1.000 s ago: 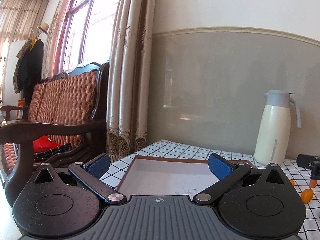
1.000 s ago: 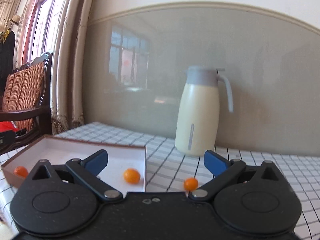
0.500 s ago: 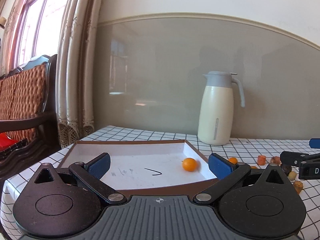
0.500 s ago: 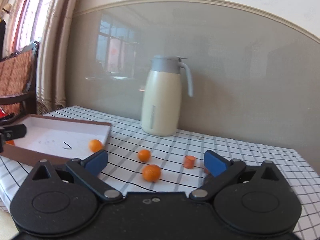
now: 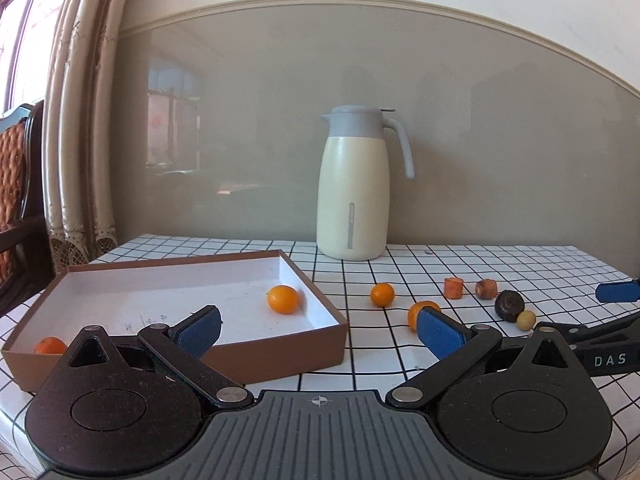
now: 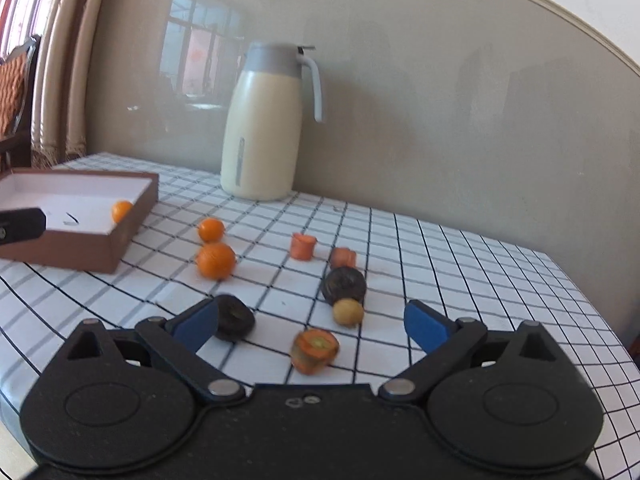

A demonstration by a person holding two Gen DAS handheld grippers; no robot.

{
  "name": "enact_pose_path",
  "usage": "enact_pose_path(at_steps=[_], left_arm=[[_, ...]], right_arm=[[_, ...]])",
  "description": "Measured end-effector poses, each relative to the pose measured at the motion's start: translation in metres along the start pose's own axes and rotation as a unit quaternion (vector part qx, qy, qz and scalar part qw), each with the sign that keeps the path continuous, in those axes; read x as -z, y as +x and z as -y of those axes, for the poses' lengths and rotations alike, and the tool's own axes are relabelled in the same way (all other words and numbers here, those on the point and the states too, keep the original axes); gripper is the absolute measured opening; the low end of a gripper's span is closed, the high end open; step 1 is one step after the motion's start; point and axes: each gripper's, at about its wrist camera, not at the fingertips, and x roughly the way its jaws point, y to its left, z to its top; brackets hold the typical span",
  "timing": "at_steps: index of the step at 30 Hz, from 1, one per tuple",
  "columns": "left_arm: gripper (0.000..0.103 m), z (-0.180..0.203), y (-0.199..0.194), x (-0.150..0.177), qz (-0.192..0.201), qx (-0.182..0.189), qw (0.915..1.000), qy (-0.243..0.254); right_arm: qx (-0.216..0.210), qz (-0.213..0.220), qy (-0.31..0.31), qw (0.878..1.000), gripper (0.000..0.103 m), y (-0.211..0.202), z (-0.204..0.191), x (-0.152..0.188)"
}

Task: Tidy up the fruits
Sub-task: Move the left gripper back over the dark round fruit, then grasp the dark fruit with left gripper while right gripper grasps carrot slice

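A table (image 6: 460, 264) under a white cloth with a black grid carries everything. Ahead and left of the right gripper's camera a brown box (image 6: 100, 240) sits on it, a cream jug (image 6: 262, 132) stands far ahead by the wall, and two oranges (image 6: 215, 260) lie just right of the box. Nearer lie three carrot pieces (image 6: 314, 350), two dark round fruits (image 6: 344, 285) and a small yellow one (image 6: 348, 312).
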Motion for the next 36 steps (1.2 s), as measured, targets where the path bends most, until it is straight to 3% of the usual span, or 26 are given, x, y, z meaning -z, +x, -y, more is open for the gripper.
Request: enact_pose_path(at_steps=[15, 29, 30, 33, 36], left_arm=[[0.103, 0.060, 0.038, 0.012, -0.043, 0.042, 0.9980, 0.021], [0.103, 0.116, 0.076, 0.019, -0.090, 0.087, 0.9910, 0.046], [0.100, 0.120, 0.078, 0.019, -0.092, 0.087, 0.9907, 0.049], [0.080, 0.128, 0.088, 0.020, -0.111, 0.093, 0.9884, 0.046], [0.075, 0.131, 0.097, 0.020, -0.124, 0.090, 0.9874, 0.040]], right_arm=[[0.027, -0.075, 0.012, 0.997, 0.082, 0.051, 0.018, 0.016], [0.043, -0.094, 0.068, 0.992, 0.073, 0.052, 0.079, 0.027], [0.035, -0.093, 0.073, 0.992, 0.072, 0.051, 0.082, 0.027], [0.022, -0.092, 0.073, 0.993, 0.064, 0.052, 0.082, 0.026], [0.012, -0.092, 0.070, 0.993, 0.053, 0.055, 0.080, 0.023]])
